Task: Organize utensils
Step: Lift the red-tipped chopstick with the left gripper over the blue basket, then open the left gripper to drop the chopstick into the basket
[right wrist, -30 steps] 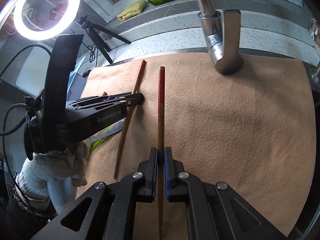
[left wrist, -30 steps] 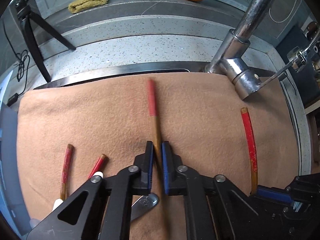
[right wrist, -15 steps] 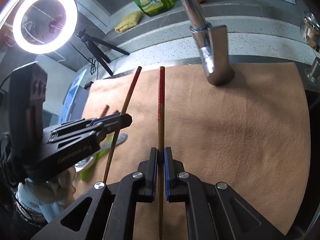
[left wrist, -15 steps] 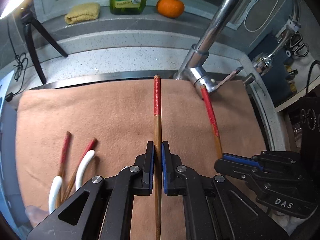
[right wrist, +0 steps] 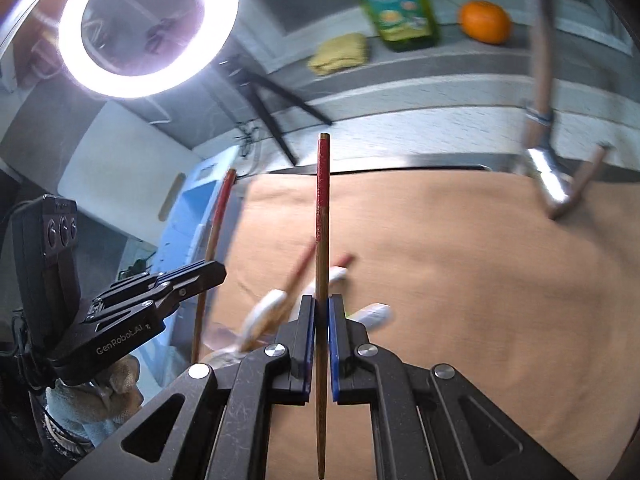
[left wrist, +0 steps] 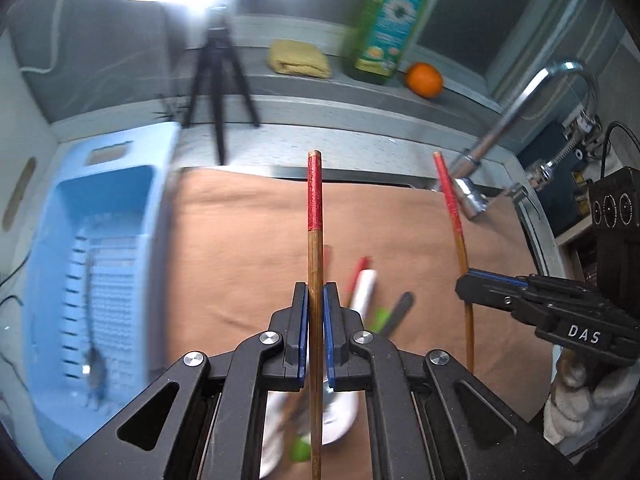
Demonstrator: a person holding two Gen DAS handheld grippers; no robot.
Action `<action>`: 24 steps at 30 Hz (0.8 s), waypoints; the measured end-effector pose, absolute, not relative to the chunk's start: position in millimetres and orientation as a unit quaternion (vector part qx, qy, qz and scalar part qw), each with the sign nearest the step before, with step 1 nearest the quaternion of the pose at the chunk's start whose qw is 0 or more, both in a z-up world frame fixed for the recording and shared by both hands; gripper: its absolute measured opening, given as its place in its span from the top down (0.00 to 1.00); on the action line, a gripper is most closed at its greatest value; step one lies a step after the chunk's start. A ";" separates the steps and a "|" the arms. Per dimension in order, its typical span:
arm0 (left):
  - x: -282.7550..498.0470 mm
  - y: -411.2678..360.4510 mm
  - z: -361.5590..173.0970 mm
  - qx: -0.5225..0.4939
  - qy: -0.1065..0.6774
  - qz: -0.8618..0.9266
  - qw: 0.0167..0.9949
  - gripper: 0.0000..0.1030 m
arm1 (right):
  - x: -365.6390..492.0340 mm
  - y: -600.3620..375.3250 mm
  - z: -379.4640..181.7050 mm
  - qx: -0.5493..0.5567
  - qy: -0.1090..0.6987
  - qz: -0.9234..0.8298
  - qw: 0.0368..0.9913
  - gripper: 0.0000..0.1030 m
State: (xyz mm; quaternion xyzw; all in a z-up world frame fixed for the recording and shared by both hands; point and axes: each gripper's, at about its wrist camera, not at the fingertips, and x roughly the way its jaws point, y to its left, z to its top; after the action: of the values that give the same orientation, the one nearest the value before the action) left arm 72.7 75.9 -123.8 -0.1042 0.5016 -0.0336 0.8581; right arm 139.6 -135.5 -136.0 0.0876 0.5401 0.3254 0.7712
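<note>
My left gripper [left wrist: 315,300] is shut on a wooden chopstick with a red end [left wrist: 314,208] and holds it raised above the tan cloth [left wrist: 240,240]. My right gripper [right wrist: 321,312] is shut on a second red-ended chopstick [right wrist: 322,216], also lifted. Each gripper shows in the other's view: the right one [left wrist: 472,284] with its chopstick [left wrist: 450,196], the left one [right wrist: 208,272] with its chopstick [right wrist: 222,204]. More utensils lie blurred on the cloth below: red-ended chopsticks, a white-handled piece [left wrist: 362,292], a green-handled piece [left wrist: 380,316].
A light blue slatted drainer basket [left wrist: 100,240] stands left of the cloth, with a spoon-like piece [left wrist: 94,368] in it. A chrome faucet [left wrist: 508,128] rises at the back right. A tripod [left wrist: 220,80], a dish soap bottle [left wrist: 384,28], an orange [left wrist: 425,79] and a yellow sponge [left wrist: 298,58] sit behind.
Both grippers have lifted higher and swung left with their chopsticks; the blue basket has come into view. The utensils on the cloth now lie under the grippers.
</note>
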 end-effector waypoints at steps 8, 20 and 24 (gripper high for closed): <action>51.7 178.3 -121.3 -0.130 0.493 0.006 0.860 0.95 | 128.6 -45.3 -120.8 0.087 0.528 0.346 0.771 0.94; 68.3 251.3 -149.4 -0.161 0.502 0.017 0.850 0.95 | 115.9 82.8 -143.1 0.067 0.543 0.353 0.759 0.94; 69.8 260.5 -156.1 -0.160 0.509 0.014 0.845 0.95 | 118.7 104.5 -159.4 0.065 0.560 0.345 0.750 0.94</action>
State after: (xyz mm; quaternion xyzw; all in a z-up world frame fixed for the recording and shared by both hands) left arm 69.8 260.5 -156.1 -0.1597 0.5094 0.0140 0.8454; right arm 118.7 104.5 -159.4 0.0653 0.5603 0.3454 0.7500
